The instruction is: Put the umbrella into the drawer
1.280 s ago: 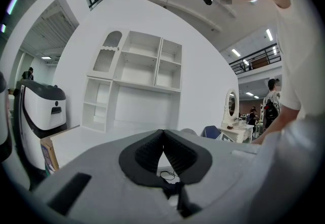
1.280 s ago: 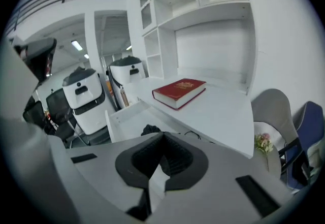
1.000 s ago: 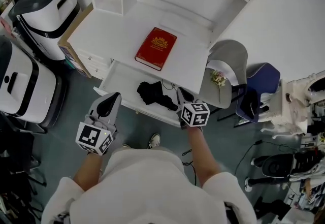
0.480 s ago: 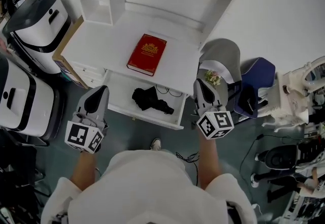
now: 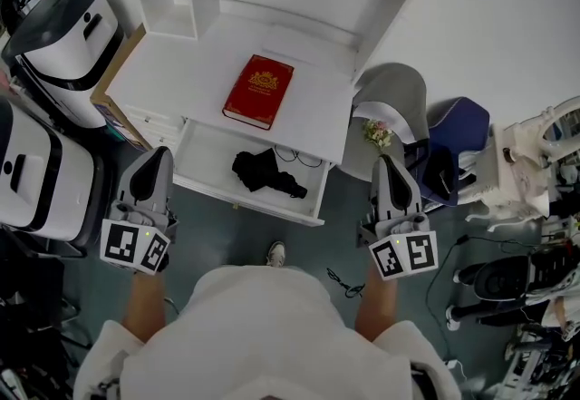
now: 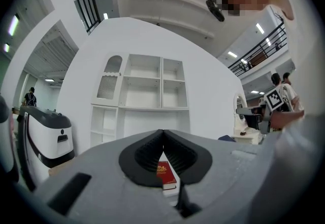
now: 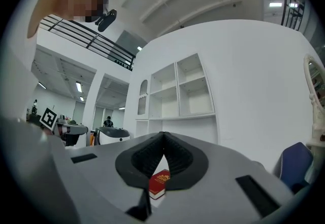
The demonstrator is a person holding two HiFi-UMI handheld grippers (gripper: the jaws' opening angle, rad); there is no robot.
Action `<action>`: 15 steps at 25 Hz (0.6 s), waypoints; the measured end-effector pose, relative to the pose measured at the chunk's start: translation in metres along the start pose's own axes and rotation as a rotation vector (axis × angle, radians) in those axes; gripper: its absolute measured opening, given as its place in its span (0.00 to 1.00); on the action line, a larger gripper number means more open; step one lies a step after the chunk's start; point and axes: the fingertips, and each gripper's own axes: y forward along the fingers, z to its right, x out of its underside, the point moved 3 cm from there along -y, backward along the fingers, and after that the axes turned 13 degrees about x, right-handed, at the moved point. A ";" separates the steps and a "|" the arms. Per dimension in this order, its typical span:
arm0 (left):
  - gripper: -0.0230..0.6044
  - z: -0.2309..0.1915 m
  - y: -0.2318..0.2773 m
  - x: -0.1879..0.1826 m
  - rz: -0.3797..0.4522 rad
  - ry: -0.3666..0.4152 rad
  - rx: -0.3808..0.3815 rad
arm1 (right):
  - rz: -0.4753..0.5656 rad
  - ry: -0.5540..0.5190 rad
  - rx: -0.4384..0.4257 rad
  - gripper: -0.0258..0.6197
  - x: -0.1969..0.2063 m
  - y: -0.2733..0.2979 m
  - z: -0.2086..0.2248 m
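Clenched shut on nothing, both pairs of jaws are pointing out level. My left gripper [image 5: 156, 155] is hanging off the left end of the open drawer [image 5: 205, 159] and my right gripper [image 5: 385, 162] off its right end. The black umbrella [image 5: 263, 173] is lying inside the drawer between them, its long axis running roughly along the drawer front, and neither hand is plainly nearer. Against a second ago, my right gripper is no longer reaching in beside the umbrella but sitting back and out to the right, my left is sitting wider too, and the umbrella is lying where it was.
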 end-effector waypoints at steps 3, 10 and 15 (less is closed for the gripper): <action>0.06 0.001 -0.006 -0.002 -0.002 0.003 -0.005 | 0.021 -0.025 0.009 0.04 -0.006 -0.010 0.000; 0.06 0.006 -0.028 0.004 -0.015 -0.011 -0.027 | 0.001 -0.016 0.027 0.04 0.002 -0.024 -0.005; 0.06 0.007 -0.043 0.016 -0.032 -0.038 -0.023 | -0.018 -0.007 0.011 0.04 0.009 -0.034 -0.024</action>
